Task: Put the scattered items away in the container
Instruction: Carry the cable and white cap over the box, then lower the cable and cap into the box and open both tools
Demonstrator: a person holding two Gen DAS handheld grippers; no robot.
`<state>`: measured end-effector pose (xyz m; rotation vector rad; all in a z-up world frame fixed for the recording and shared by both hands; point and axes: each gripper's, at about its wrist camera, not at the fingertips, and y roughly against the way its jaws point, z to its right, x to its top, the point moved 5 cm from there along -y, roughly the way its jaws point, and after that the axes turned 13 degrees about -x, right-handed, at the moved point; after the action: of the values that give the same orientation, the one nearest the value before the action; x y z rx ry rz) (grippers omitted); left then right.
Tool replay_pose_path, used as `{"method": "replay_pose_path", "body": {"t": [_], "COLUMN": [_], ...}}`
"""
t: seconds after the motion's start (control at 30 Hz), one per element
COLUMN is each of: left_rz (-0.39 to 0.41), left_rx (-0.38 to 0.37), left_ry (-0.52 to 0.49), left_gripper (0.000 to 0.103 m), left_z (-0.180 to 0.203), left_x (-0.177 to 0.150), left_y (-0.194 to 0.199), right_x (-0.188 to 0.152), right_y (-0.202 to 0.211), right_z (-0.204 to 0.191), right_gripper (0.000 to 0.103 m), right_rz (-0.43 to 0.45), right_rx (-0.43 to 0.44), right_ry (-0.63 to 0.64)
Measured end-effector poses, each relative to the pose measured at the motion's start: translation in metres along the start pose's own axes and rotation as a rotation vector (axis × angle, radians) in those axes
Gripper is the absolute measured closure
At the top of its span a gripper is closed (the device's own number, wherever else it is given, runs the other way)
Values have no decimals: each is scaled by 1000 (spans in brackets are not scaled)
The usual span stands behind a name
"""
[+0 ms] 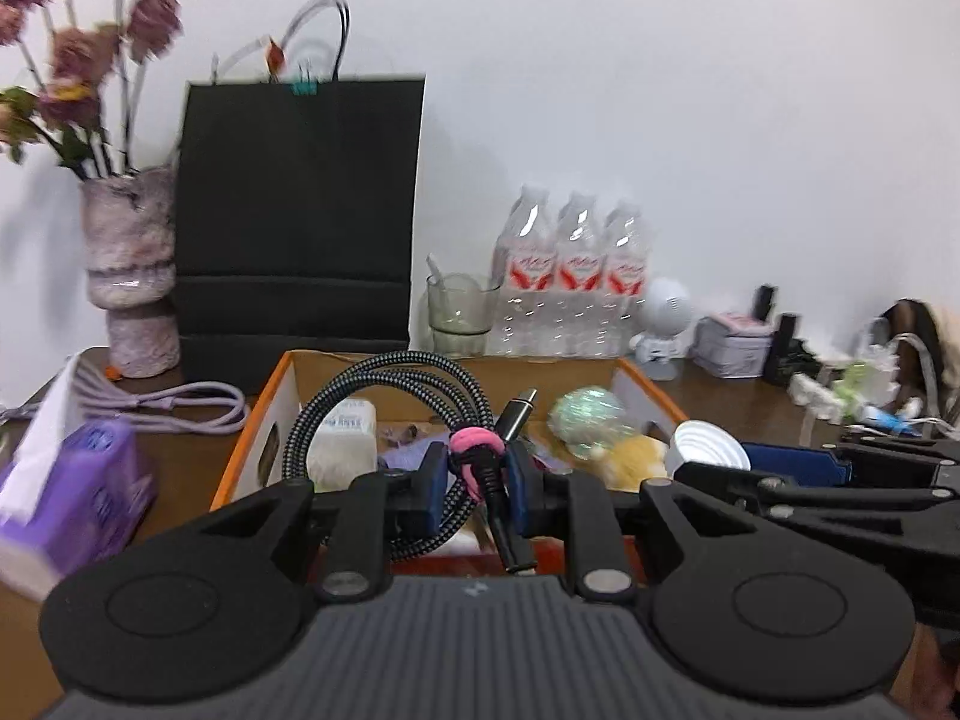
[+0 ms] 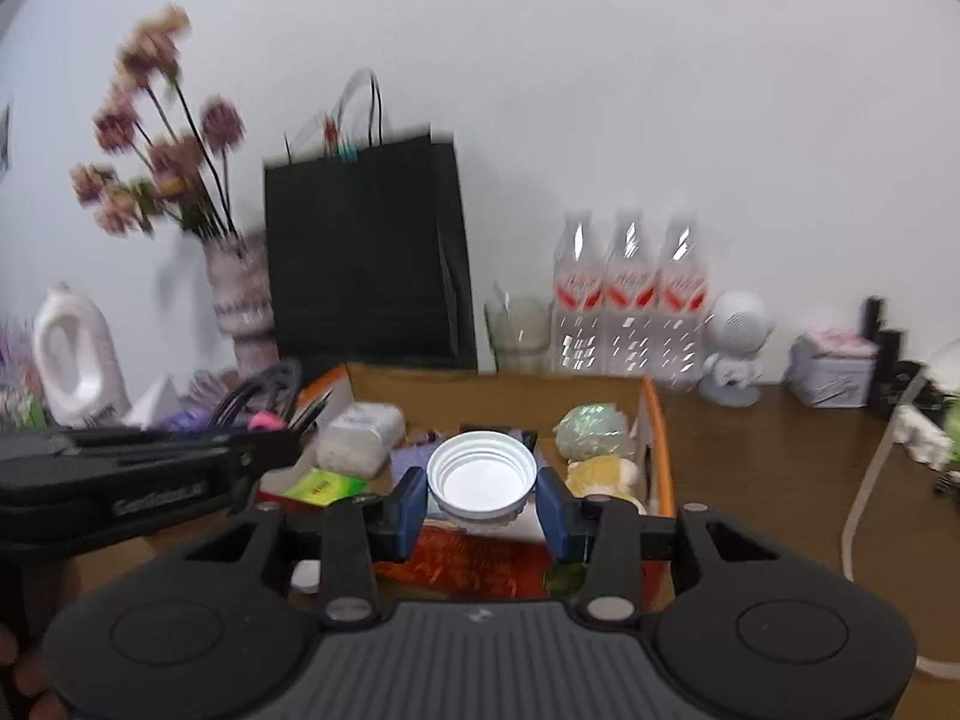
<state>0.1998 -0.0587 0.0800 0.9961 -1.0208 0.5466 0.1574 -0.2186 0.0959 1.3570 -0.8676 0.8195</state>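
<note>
Against a white wall, our brown worktop (image 2: 768, 456) carries an open cardboard box (image 1: 252, 438). Our left gripper (image 1: 477, 480) has its fingers clamped on a coiled braided cable (image 1: 384, 396) over the box; our right gripper (image 2: 483, 504) pinches a white lid (image 2: 482, 476) above the box's contents.

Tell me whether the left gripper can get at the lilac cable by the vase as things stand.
Probably not yet: the left gripper is shut on the braided cable. The lilac cable lies uncovered on the table, left of the cardboard box.
</note>
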Motion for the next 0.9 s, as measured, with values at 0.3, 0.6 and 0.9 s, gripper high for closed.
{"method": "replay_pose_path", "body": {"t": [0.3, 0.6, 0.9], "left_rz": [-390, -567, -569], "left_rx": [-9, 15, 50], "left_ry": [73, 164, 198], "left_gripper": [82, 64, 40], "left_z": [-54, -74, -67], "left_x": [13, -11, 2], "left_y": [-135, -172, -147], "right_x": [27, 14, 21], "right_y": [-158, -208, -207], "right_z": [2, -1, 0], "right_gripper": [65, 64, 60], "right_rz": [-439, -566, -491], "right_rx": [1, 6, -2], "right_ry": [18, 75, 117]}}
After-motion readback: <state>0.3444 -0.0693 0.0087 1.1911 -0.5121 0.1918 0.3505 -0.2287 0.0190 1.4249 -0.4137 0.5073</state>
